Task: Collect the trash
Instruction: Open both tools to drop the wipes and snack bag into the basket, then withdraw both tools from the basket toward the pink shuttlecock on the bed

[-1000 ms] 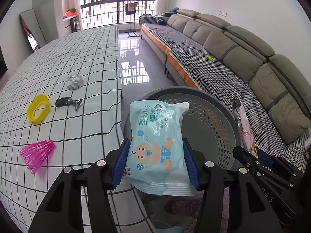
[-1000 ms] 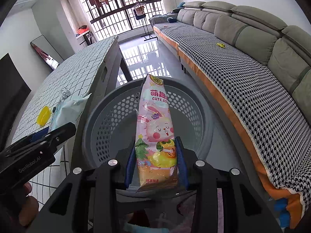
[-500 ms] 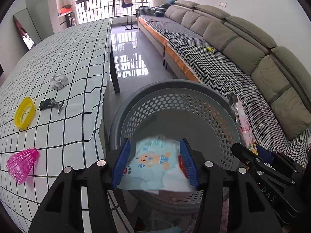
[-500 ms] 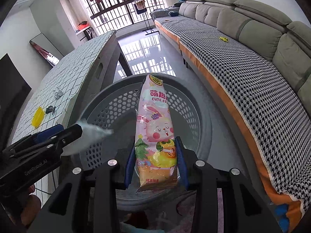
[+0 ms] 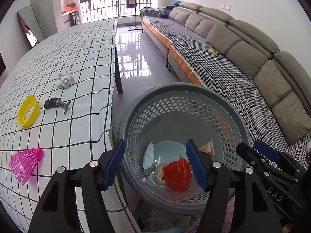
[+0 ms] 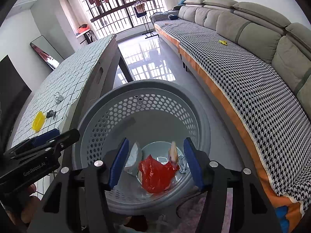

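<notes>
Trash, in my grey perforated basket (image 5: pixel 180 95): a red crumpled plastic bag (image 5: pixel 177 172) on the bottom, a pale wipes pack (image 5: pixel 148 158) standing against the inner wall to its left, and a pink-orange snack packet (image 6: pixel 173 152), blurred, at the right of the bottom. The basket stands on the tiled floor, between the table and the sofa.

Left gripper (image 5: pixel 155 164): over the basket mouth, pointing down into it. Its jaws have just been opening; they stand apart with nothing between the blue pads.

Right gripper (image 6: pixel 156 164): likewise over the basket, jaws just opened, apart, nothing pressed between them. In this view I see the left gripper's body at the lower left, with part of a hand (image 6: pixel 29 202) under it.

Table with checked cloth (image 5: pixel 77 58), just left of the basket: a crumpled paper ball (image 5: pixel 64 79), a dark fish-shaped toy (image 5: pixel 56 103), a yellow ring (image 5: pixel 28 110), a pink shuttlecock (image 5: pixel 26 163), all apart from one another.

Sofa (image 5: pixel 252 44), right of the basket: a houndstooth cover, and a small yellow item (image 5: pixel 213 52) lying on it.
</notes>
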A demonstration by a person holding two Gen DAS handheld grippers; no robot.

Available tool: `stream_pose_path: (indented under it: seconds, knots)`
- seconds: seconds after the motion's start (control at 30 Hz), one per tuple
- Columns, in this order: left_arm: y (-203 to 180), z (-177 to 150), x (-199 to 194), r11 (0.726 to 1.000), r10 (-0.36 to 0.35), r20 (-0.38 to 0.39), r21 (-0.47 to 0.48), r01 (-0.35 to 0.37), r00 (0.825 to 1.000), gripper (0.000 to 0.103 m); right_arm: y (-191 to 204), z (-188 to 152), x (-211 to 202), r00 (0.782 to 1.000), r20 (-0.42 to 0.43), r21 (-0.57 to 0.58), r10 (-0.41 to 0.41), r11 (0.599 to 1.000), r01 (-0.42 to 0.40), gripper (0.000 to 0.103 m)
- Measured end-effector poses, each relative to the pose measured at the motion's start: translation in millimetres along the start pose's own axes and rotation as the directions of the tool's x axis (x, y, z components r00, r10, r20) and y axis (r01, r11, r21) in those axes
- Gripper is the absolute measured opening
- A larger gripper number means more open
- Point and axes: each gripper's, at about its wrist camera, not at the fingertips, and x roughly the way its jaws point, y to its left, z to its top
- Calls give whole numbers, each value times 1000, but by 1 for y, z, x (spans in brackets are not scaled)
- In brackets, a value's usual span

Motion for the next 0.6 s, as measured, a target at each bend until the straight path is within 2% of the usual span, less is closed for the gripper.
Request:
stream_pose_path:
  seconds: [0.23,0.6]
  knots:
    - [6,-2,-8,1000,1,19,-11,-1,1000,71,5,-2,-6,1000,9,-1,3,1000,-3,57]
    - [16,-12,-30,1000,2,58,-24,-1,998,75,18,-11,-20,999,31,-9,8,1000,-8,58]
